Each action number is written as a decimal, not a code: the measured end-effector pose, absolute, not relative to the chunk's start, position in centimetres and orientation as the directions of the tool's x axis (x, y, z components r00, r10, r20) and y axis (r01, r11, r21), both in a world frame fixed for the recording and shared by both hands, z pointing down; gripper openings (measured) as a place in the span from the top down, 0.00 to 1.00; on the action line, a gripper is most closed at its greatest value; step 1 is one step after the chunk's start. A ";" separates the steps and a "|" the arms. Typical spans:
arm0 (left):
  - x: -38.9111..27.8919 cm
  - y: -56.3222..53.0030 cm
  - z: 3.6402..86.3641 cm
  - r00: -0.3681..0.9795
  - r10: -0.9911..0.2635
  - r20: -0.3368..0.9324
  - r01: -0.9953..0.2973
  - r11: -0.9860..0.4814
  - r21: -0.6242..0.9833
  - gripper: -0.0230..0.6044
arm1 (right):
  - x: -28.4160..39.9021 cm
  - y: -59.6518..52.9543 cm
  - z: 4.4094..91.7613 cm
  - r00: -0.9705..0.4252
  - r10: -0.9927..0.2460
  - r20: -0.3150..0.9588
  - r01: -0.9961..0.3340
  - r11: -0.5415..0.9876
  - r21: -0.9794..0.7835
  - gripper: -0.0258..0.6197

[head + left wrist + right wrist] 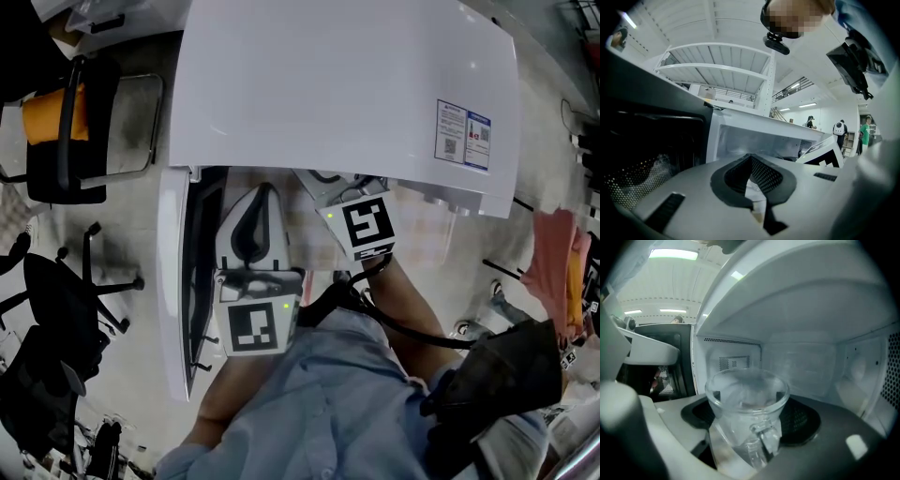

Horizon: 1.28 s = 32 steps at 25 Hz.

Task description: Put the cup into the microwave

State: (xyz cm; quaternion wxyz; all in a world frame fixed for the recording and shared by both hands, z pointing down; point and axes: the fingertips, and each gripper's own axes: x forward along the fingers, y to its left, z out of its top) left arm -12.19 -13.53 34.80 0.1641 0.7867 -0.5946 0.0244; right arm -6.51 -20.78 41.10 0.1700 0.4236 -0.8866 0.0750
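Right gripper (751, 422) pinches the glass cup (745, 394) between its pads, low in the centre of its own view, with the handle facing the camera. The cup is past the mouth of the microwave (801, 357), with the cavity walls behind and above it. I cannot tell whether its base touches the floor. The door (173, 281) stands open at the left of the head view. Left gripper (751, 161) has its jaws pressed together on nothing, beside the opening. Left to do, I judge: set the cup down, release it and draw out.
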 end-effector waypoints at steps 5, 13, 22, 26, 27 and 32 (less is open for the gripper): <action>-12.3 -13.5 34.6 0.289 -0.930 0.225 -0.945 -0.240 0.222 0.95 | -6.4 -20.8 41.0 -0.573 -0.742 0.349 -0.785 0.619 0.028 0.37; -12.0 -13.6 34.5 0.289 -0.932 0.219 -0.945 -0.242 0.220 0.95 | -6.3 -20.9 41.2 -0.568 -0.745 0.350 -0.784 0.620 0.048 0.38; -11.9 -14.0 34.7 0.284 -0.932 0.225 -0.948 -0.237 0.215 0.95 | -6.3 -21.7 41.3 -0.581 -0.746 0.324 -0.780 0.624 0.038 0.38; -11.8 -13.9 34.7 0.278 -0.934 0.223 -0.949 -0.232 0.212 0.95 | -6.4 -21.9 41.6 -0.589 -0.739 0.327 -0.775 0.631 0.031 0.38; -11.9 -13.8 34.6 0.277 -0.935 0.223 -0.950 -0.231 0.211 0.95 | -6.4 -21.8 41.6 -0.591 -0.737 0.328 -0.774 0.633 0.027 0.38; -11.8 -13.3 34.4 0.272 -0.937 0.220 -0.952 -0.229 0.202 0.95 | -5.9 -20.9 41.4 -0.590 -0.742 0.318 -0.778 0.628 0.022 0.38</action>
